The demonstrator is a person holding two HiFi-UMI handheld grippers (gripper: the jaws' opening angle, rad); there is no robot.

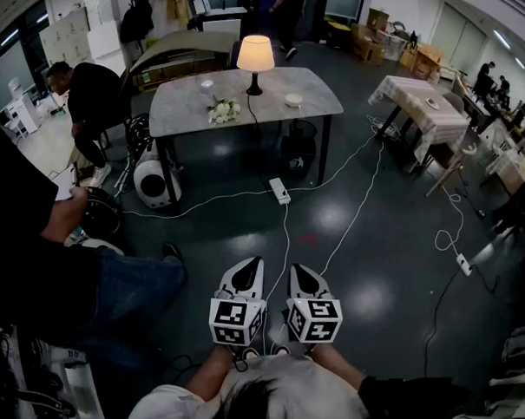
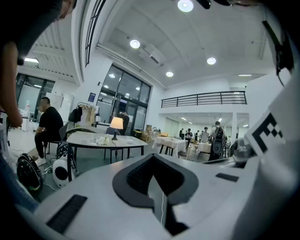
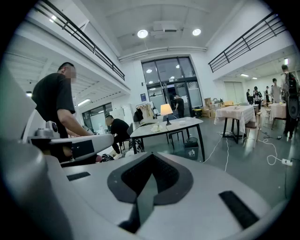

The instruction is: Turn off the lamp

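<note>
Two hand-held claws sit side by side, close to the body of the person who carries them and low over the dark floor. The left claw (image 1: 252, 263) and the right claw (image 1: 297, 270) both have their jaws drawn together with nothing between them. That suits this stage, I judge, since nothing is within reach to grip or press.

Both point across the room at the lamp (image 1: 255, 56), which is well apart from them. It stands lit near the far edge of a grey surface (image 1: 315, 95), with a bunch of white flowers (image 1: 223, 110) and a small bowl (image 1: 292, 100) near its base.

Its cord runs over the surface's near edge to a white power strip (image 1: 280, 190) on the floor, roughly midway between the claws and the surface. No switch can be made out from here. The task looks barely begun, with the approach not yet made.
</note>
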